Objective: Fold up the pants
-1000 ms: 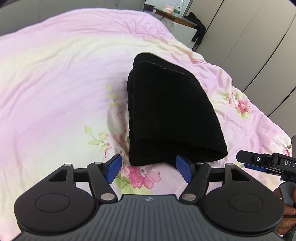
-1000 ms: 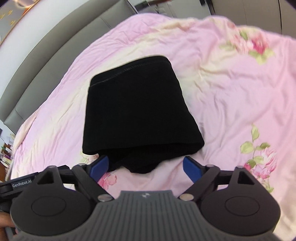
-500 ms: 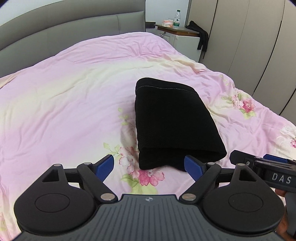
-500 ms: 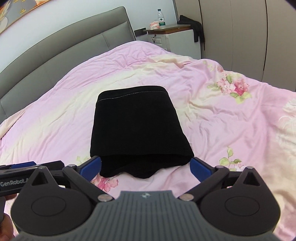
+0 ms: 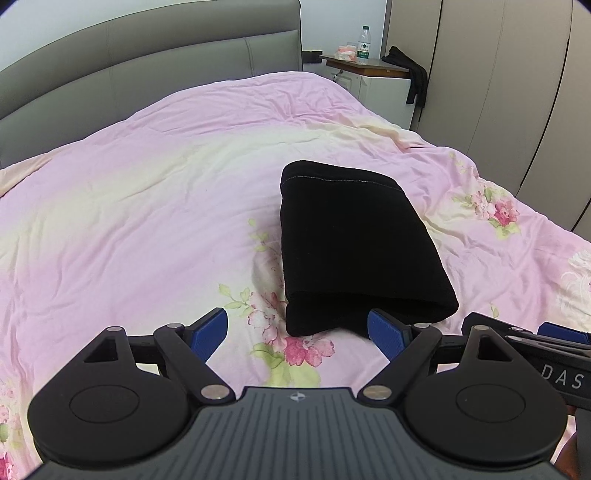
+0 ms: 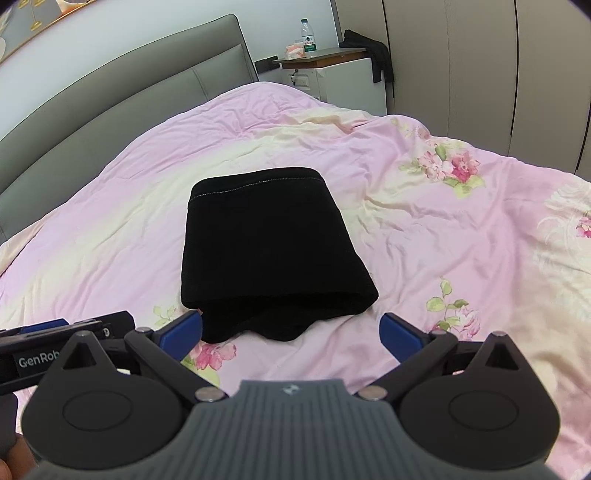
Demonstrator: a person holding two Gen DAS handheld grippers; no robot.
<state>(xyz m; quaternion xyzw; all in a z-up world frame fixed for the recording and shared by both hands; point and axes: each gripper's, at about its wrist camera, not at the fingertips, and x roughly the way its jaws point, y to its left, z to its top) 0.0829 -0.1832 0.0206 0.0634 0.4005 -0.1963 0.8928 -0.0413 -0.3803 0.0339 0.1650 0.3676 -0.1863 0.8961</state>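
Observation:
The black pants [image 5: 351, 243] lie folded into a compact rectangle on the pink floral bedspread [image 5: 147, 221]. They also show in the right wrist view [image 6: 269, 254], with a stitched hem at the far end and a lower layer sticking out at the near end. My left gripper [image 5: 297, 332] is open and empty, just short of the pants' near left corner. My right gripper [image 6: 291, 330] is open and empty, just short of the near edge. Each gripper shows at the edge of the other's view.
A grey padded headboard [image 5: 147, 70] runs along the far side of the bed. A nightstand [image 6: 325, 70] at the back holds a water bottle [image 6: 307, 32] and a dark garment. Wardrobe doors [image 6: 480, 66] stand along the right.
Both grippers have pulled back and tilted up from the pants, so the folded bundle looks smaller and the headboard and nightstand have come into view. The pants have not moved.

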